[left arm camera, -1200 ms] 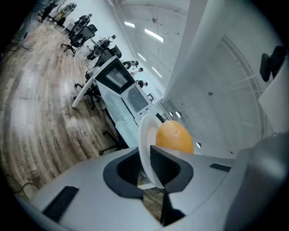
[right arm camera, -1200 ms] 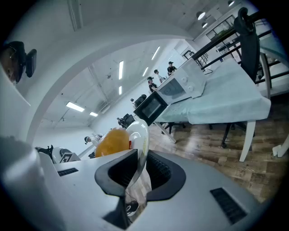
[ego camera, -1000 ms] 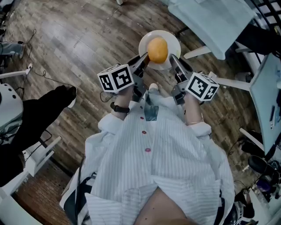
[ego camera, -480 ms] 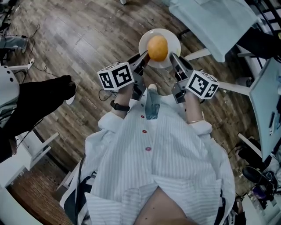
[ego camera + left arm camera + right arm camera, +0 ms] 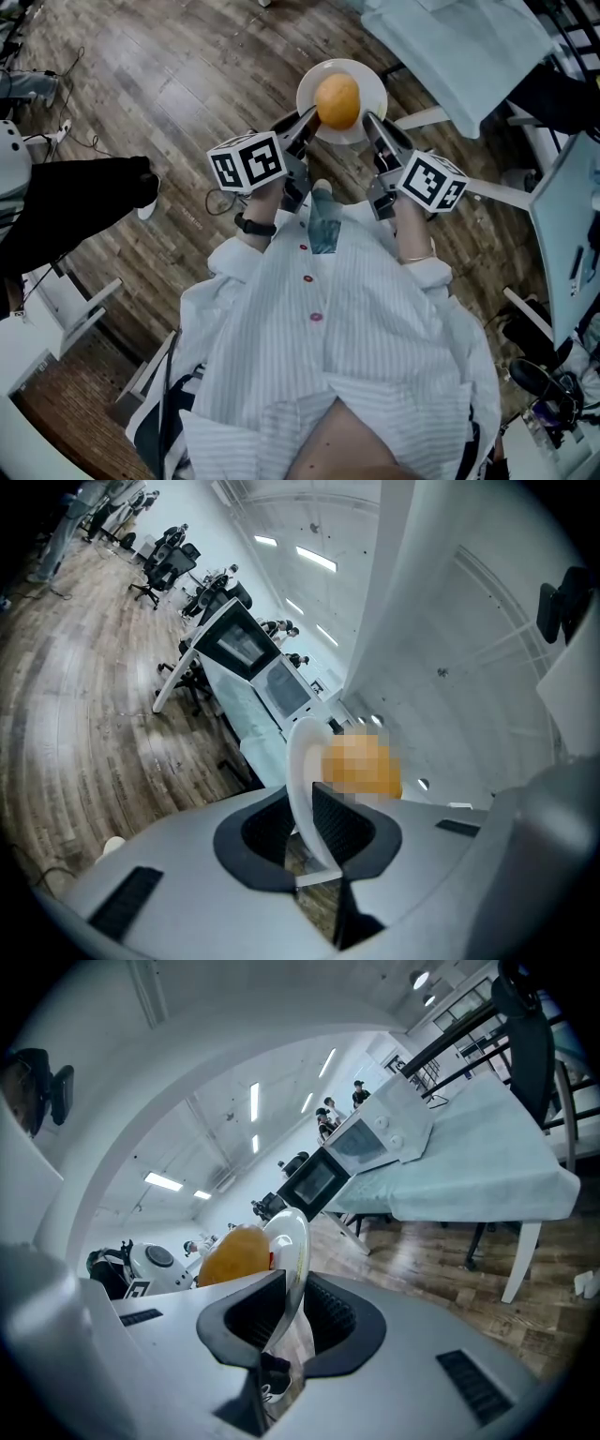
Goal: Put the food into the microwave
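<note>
A round orange piece of food (image 5: pixel 337 103) lies on a white plate (image 5: pixel 368 82) held in the air over the wooden floor, in front of the person's chest. My left gripper (image 5: pixel 307 122) is shut on the plate's left rim, my right gripper (image 5: pixel 369 124) on its right rim. In the left gripper view the plate (image 5: pixel 302 771) stands edge-on between the pads of my left gripper (image 5: pixel 305 834), with the food (image 5: pixel 362 766) beyond. From the right gripper view, the plate rim (image 5: pixel 294 1246) is pinched by my right gripper (image 5: pixel 287 1321), and the food (image 5: pixel 232 1255) sits to its left.
A table with a pale cloth (image 5: pixel 464 47) stands ahead to the right. On a table farther off sit a black microwave (image 5: pixel 315 1183) and a white one (image 5: pixel 377 1136). A person in dark clothes (image 5: pixel 70 211) is on the left. Office chairs (image 5: pixel 164 560) stand far back.
The plate and both grippers have kept still. The dark-clad person at the left has shifted a little toward the left edge.
</note>
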The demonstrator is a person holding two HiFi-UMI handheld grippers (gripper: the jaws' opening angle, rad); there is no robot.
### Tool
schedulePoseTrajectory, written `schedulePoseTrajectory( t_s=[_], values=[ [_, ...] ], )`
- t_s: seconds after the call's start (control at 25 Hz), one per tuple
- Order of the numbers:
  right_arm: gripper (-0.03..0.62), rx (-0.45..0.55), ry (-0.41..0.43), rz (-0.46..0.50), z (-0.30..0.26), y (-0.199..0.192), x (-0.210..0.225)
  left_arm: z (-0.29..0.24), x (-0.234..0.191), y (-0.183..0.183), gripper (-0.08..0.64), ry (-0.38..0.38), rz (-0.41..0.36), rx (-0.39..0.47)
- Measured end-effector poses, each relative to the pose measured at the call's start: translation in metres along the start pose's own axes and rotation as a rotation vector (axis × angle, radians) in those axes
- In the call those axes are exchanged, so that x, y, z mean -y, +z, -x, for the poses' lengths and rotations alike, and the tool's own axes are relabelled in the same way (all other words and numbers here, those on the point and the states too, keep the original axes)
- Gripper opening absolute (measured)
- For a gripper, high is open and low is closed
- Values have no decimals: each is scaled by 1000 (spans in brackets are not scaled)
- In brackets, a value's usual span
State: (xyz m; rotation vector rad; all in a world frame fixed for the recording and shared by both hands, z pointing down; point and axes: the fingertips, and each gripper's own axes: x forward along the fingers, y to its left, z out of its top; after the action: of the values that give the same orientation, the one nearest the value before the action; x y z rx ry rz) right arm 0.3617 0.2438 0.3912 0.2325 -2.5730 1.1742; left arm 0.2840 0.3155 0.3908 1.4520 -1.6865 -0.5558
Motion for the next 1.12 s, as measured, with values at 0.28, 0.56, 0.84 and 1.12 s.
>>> schedulePoseTrajectory(
  t_s=[0.28,0.56,0.84,1.12],
  values=[
    [72,-8,-10,-13,-31,16,3,-16,-16,27,54,-6,15,-9],
    [74,-8,-15,-7,-88,42,-4,-33,-49,79,54,-3,22,-21],
    [74,25,-24,-24,-136,68,-9,-50,-71,132,55,-24,-19,-41],
    [74,67,-42,-30,-182,91,-13,-68,-97,179,55,-56,-42,-64]
  ],
)
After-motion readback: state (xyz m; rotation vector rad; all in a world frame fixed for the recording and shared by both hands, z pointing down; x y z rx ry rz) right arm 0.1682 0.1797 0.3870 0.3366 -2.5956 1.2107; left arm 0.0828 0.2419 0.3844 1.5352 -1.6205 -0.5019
